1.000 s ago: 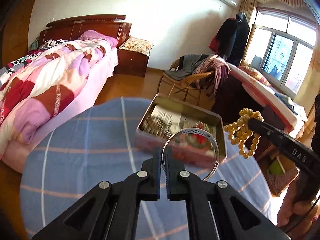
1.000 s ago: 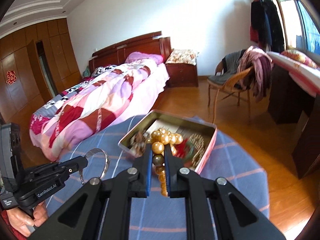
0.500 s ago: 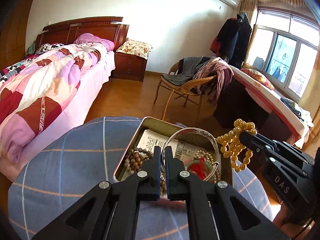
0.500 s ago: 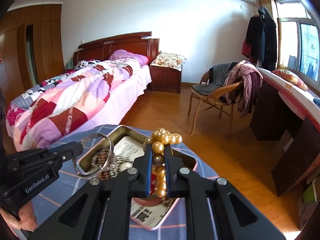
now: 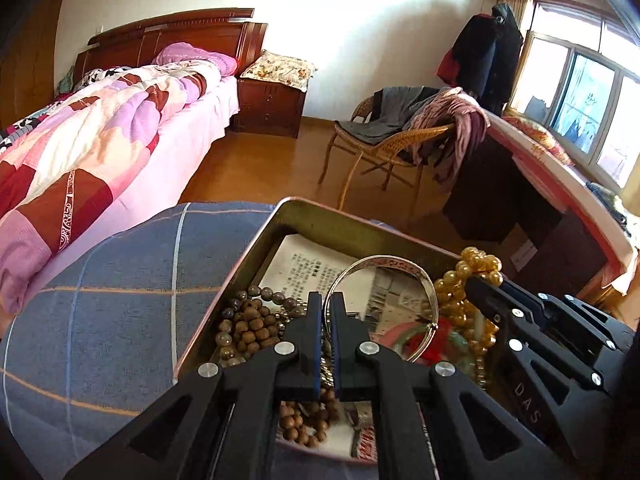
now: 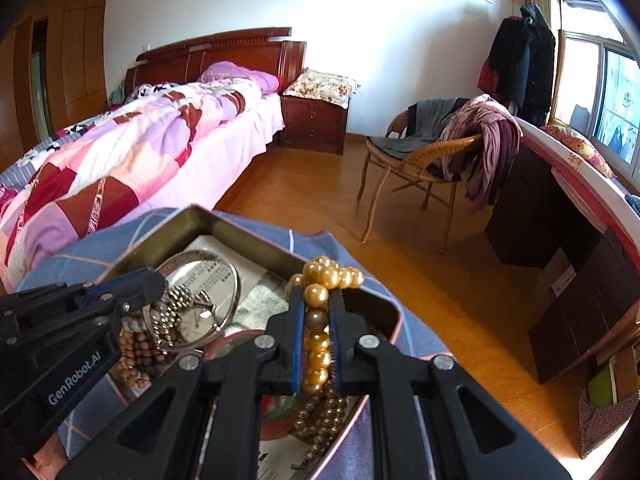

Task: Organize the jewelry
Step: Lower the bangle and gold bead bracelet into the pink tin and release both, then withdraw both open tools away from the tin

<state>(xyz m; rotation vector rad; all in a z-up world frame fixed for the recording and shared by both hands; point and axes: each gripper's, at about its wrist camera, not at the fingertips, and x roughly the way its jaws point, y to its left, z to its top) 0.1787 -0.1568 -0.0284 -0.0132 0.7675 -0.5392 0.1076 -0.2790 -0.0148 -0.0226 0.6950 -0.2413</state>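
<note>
An open metal tin sits on a blue checked cloth and holds a printed paper, brown wooden beads, a wristwatch and other jewelry. My left gripper is shut on a silver bangle and holds it over the tin; it also shows in the right wrist view. My right gripper is shut on a gold pearl bracelet, which hangs down into the tin's right side. The pearls also show in the left wrist view.
The table's blue checked cloth spreads to the left of the tin. A bed stands to the left. A wicker chair with clothes and a dark desk stand behind, across the wooden floor.
Both grippers have moved forward and down over the tin. The bangle and the pearl bracelet now hang low inside it, both still held.
</note>
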